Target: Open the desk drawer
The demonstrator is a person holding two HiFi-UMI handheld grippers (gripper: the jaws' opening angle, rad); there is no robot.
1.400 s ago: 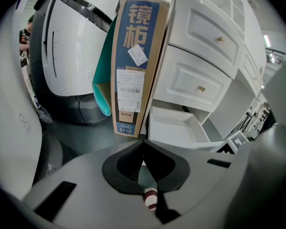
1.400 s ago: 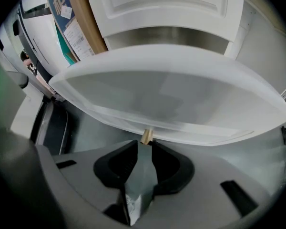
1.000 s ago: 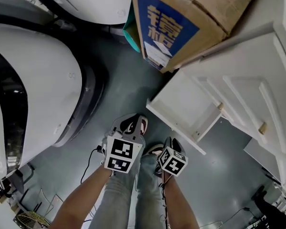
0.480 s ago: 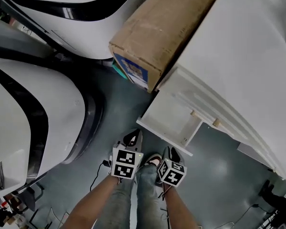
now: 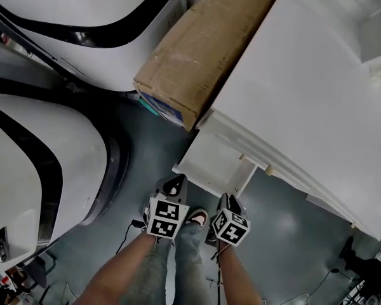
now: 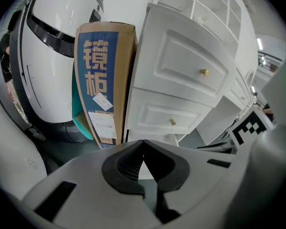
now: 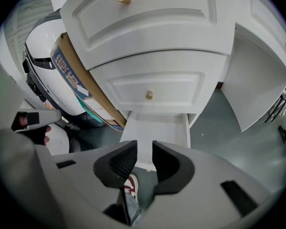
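A white desk [image 5: 305, 94] stands at the right, and its bottom drawer [image 5: 209, 161] is pulled out over the grey floor. My left gripper [image 5: 175, 183] hangs just in front of the drawer's near edge, apart from it. Its jaws meet at the tips, shut and empty, in the left gripper view [image 6: 143, 144]. My right gripper [image 5: 227, 200] is beside it, open with nothing between its pads [image 7: 144, 154]. Beyond the right jaws are the open drawer [image 7: 157, 128] and two closed drawer fronts with brass knobs [image 7: 149, 95].
A long cardboard box [image 5: 193, 53] with a blue label leans against the desk's left side. Large white housings with black stripes [image 5: 44, 164] fill the left. A person's shoes [image 5: 197, 218] and legs are below the grippers. An open white door [image 7: 257, 89] stands at the right.
Both grippers have risen and drawn back from the drawer. The head view has shifted so the desk top shows. The drawer stays pulled out.
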